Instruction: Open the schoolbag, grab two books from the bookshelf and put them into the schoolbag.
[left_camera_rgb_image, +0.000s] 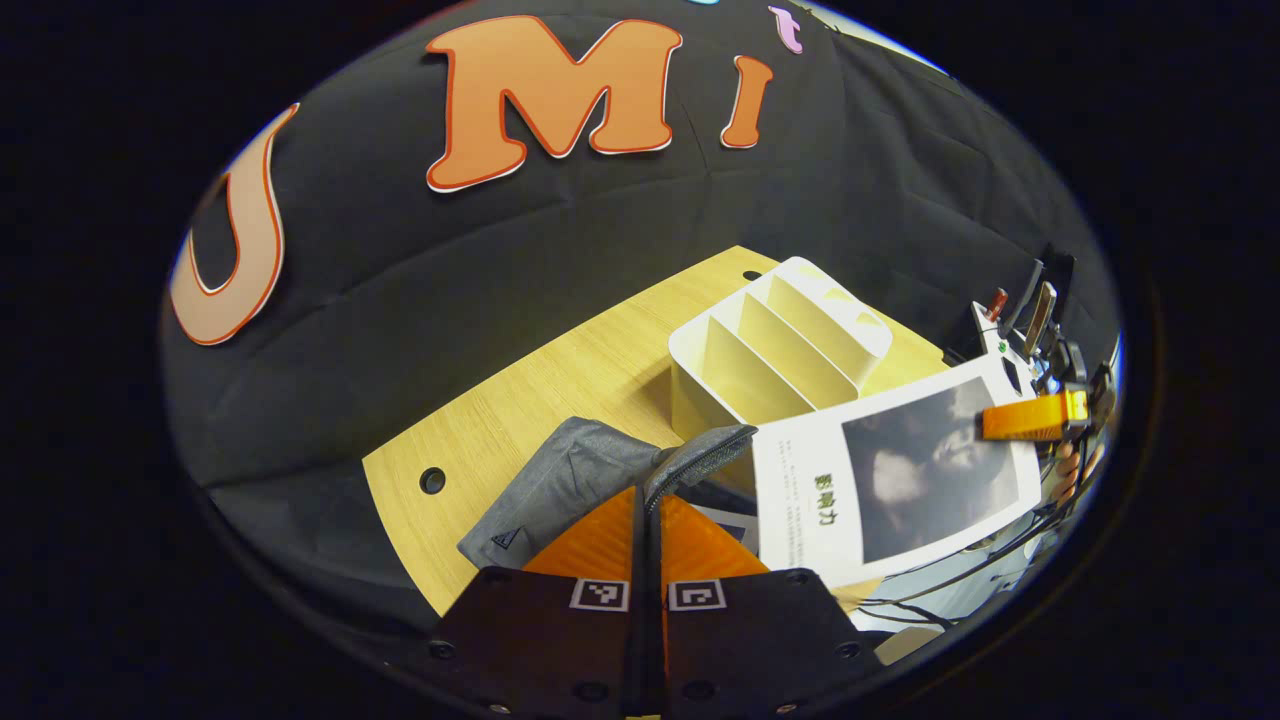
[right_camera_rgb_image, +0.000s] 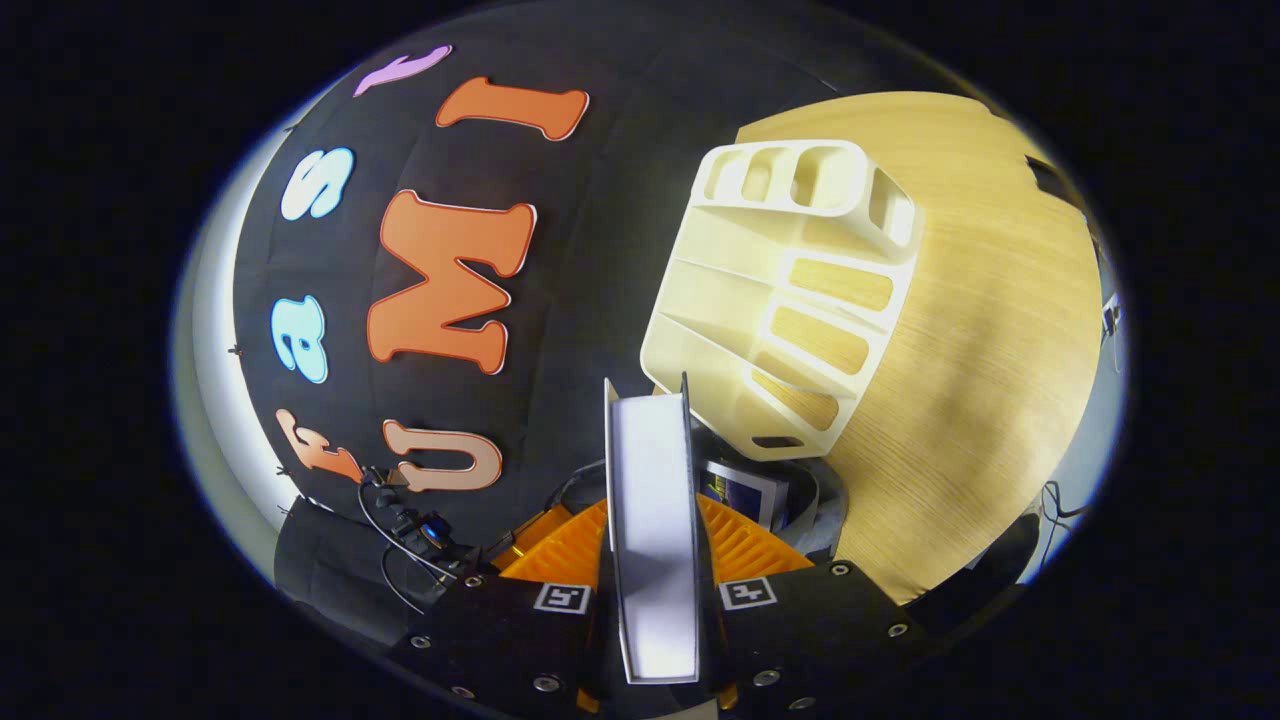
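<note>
Pinching the grey fabric edge of the schoolbag, the left gripper pointed forward and slightly down in the left gripper view, its fingers closed almost together on the bag's padded, mesh-textured rim. The bag was soft woven cloth, lying on the near part of the pale wood-grain table, and a printed cover showed inside its opening just beyond the fingers. Farther off stood the bookshelf, a cream plastic rack with slanted dividers, its slots bare as far as could be seen. To the right, a book with a white cover and a dark grey picture was held over the bag's mouth by the right gripper, which clamped its far right edge; part of a hand showed just below that gripper.

In the right gripper view, the right gripper was rolled sideways, so the table rose on the right. Its ribbed fingers pressed both faces of the book, seen edge-on as a thin white slab with dark covers. Just beyond lay the bookshelf, smooth and rounded, with oval cut-outs. Below it the schoolbag gaped, and a second book rested inside.
</note>
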